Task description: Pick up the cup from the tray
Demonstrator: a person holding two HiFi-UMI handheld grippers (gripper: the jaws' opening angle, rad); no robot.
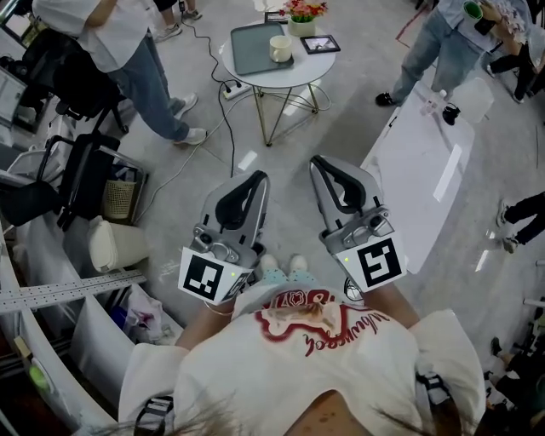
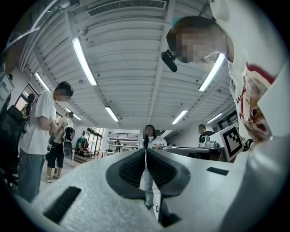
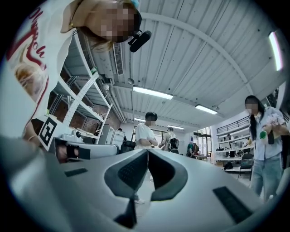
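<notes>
A cream cup (image 1: pixel 280 48) stands on a grey-green tray (image 1: pixel 258 48) on a small round white table (image 1: pixel 294 70) far ahead of me in the head view. Both grippers are held close to my chest, well short of the table. My left gripper (image 1: pixel 260 177) is shut with nothing in it, tips pointing up and forward. My right gripper (image 1: pixel 318 161) is shut and empty too. In the left gripper view the left gripper (image 2: pixel 145 152) points at the ceiling and room, pads together. The right gripper (image 3: pixel 147 152) likewise shows closed pads and no cup.
On the table also sit a flower pot (image 1: pixel 302 17) and a small framed picture (image 1: pixel 320 44). A power strip (image 1: pixel 236 88) and cable lie on the floor left of it. People stand at the upper left and upper right. A white board (image 1: pixel 426 162) lies right; shelves and bins left.
</notes>
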